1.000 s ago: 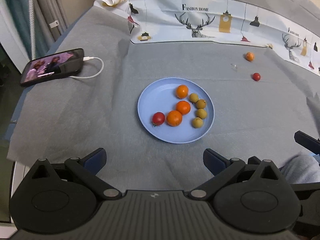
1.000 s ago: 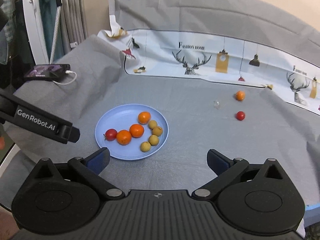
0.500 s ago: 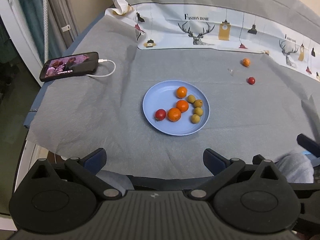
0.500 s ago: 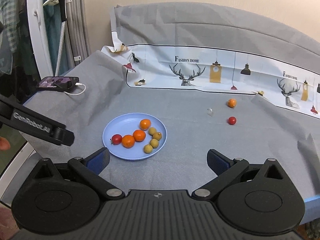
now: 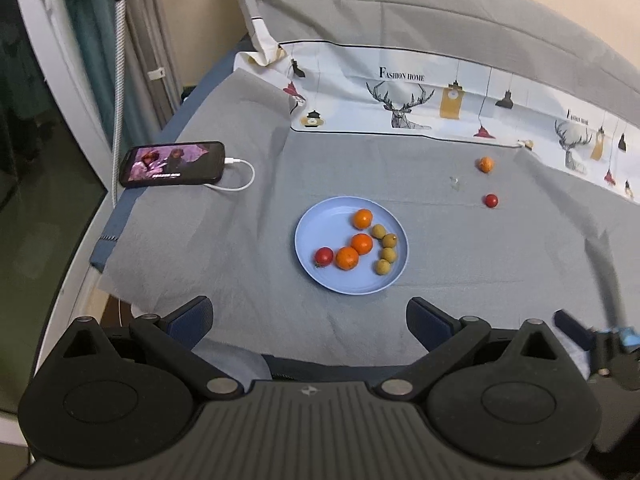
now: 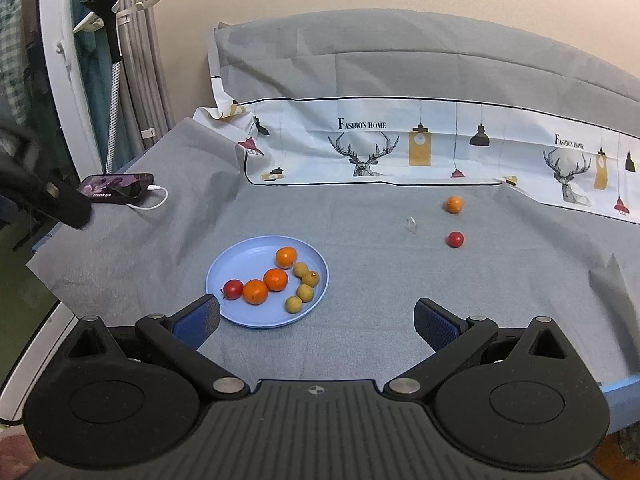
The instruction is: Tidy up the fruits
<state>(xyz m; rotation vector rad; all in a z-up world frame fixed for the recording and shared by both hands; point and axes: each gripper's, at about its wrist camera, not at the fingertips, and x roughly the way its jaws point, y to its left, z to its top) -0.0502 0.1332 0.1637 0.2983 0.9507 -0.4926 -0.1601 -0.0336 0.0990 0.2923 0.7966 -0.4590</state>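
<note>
A blue plate lies mid-table on grey cloth. It holds three oranges, a red tomato and several small yellow-brown fruits. A loose orange and a loose tomato lie on the cloth to the far right. My left gripper is open and empty, held back above the table's near edge. My right gripper is open and empty, near the plate's front.
A phone on a white cable lies at the table's left edge. A printed white cloth runs along the back. A small clear scrap lies near the loose fruit. The table drops off at left.
Both grippers have pulled back and risen away from the plate, so the table looks smaller and farther. The fruit has not moved. Both grippers stayed open.
</note>
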